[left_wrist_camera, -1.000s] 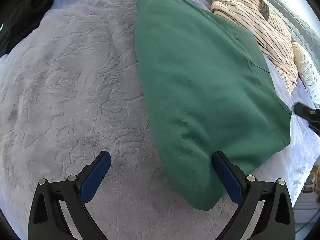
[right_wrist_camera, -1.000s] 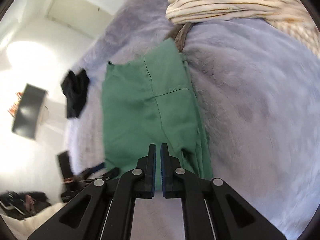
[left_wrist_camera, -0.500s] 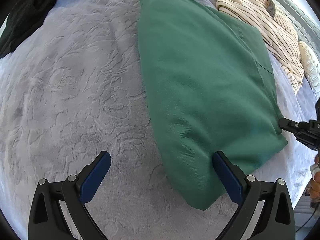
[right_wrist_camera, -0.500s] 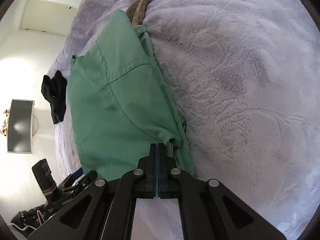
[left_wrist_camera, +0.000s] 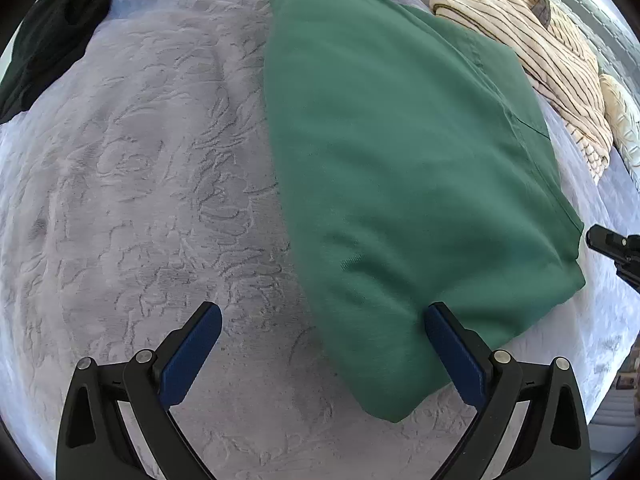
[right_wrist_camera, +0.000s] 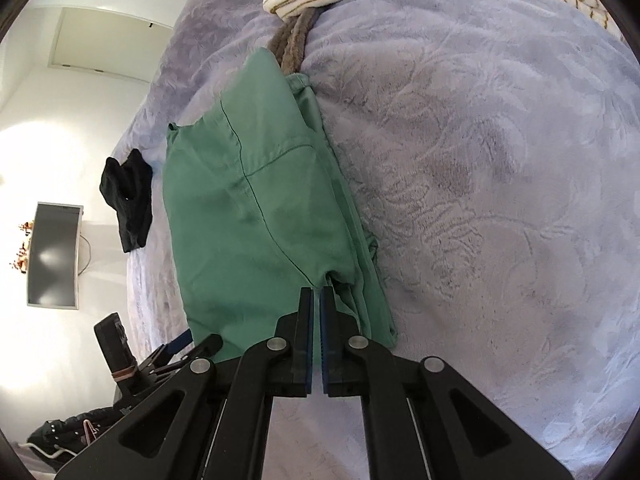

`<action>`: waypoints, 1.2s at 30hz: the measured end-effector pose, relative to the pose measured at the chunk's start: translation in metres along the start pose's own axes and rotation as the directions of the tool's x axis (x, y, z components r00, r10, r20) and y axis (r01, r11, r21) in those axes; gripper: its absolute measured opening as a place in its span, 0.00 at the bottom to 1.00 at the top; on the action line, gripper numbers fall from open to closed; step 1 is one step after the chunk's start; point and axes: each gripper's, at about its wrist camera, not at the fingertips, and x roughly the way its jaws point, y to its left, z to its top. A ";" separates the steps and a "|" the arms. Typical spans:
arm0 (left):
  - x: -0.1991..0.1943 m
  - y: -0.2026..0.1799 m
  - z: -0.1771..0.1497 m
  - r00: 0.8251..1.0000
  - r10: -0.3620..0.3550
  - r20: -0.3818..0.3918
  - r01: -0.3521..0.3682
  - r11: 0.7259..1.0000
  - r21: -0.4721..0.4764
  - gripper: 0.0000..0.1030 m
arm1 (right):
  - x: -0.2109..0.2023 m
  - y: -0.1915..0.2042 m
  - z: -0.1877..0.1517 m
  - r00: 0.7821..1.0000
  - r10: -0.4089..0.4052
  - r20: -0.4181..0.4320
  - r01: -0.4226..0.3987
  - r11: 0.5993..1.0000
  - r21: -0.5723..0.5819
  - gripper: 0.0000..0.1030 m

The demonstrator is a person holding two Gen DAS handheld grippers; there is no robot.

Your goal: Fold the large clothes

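Note:
A folded green garment (left_wrist_camera: 400, 168) lies on the lilac plush bedspread (left_wrist_camera: 140, 200). My left gripper (left_wrist_camera: 320, 336) hangs open above its near corner. The right blue pad (left_wrist_camera: 452, 352) is over the cloth and the left pad (left_wrist_camera: 192, 348) over bare blanket; nothing is gripped. In the right wrist view the same green garment (right_wrist_camera: 248, 216) stretches away from my right gripper (right_wrist_camera: 316, 300). Its jaws stand almost together with a thin slit that is just opening, and nothing shows between them. The tip of the right gripper (left_wrist_camera: 608, 240) sits just off the garment's right corner.
A cream striped garment (left_wrist_camera: 520, 36) is heaped at the far right, with a brown strap (right_wrist_camera: 294, 44) under it. A black garment (left_wrist_camera: 44, 36) lies at the far left corner. A monitor (right_wrist_camera: 54, 256) hangs on the wall beyond the bed, and dark gear (right_wrist_camera: 116, 352) stands beside the bed.
My right gripper came down to the garment's corner, rolled, closed fully, then parted a sliver. The left gripper drifted slightly along the cloth, still open.

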 end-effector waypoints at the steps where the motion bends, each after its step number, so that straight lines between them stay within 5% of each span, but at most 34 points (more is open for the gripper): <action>1: 0.001 -0.001 0.001 1.000 -0.005 -0.002 0.005 1.000 -0.002 0.99 | -0.001 0.000 0.002 1.000 0.001 0.000 -0.001 1.000 -0.003 0.04; 11: -0.004 0.012 0.016 0.996 -0.055 0.067 0.059 0.996 -0.065 0.99 | 0.004 0.001 0.023 0.999 0.030 -0.024 -0.030 0.999 -0.028 0.09; 13: -0.007 0.016 0.023 0.994 -0.069 0.090 0.077 0.993 -0.090 0.99 | 0.006 -0.001 0.029 0.999 0.025 -0.028 -0.026 0.999 -0.031 0.41; 14: -0.008 0.020 0.028 0.991 -0.090 0.103 0.101 0.989 -0.111 0.99 | 0.006 -0.002 0.033 1.000 0.026 -0.018 -0.027 0.999 -0.030 0.66; 15: -0.008 0.023 0.032 0.988 -0.109 0.109 0.123 0.984 -0.126 0.99 | 0.006 -0.003 0.036 0.999 0.037 -0.004 -0.037 0.999 -0.032 0.68; 20: 0.009 0.032 0.053 0.969 -0.233 0.085 0.245 0.953 -0.177 0.99 | 0.019 -0.002 0.062 0.994 0.111 -0.020 -0.112 0.992 -0.054 0.68; 27: 0.038 0.022 0.068 0.919 -0.395 0.024 0.391 0.897 -0.206 0.99 | 0.069 -0.010 0.101 0.978 0.185 -0.093 -0.185 0.983 0.011 0.68; 36: 0.058 0.017 0.069 0.904 -0.427 -0.015 0.417 0.889 -0.191 0.99 | 0.121 0.002 0.130 0.950 0.271 -0.151 -0.269 0.962 0.035 0.65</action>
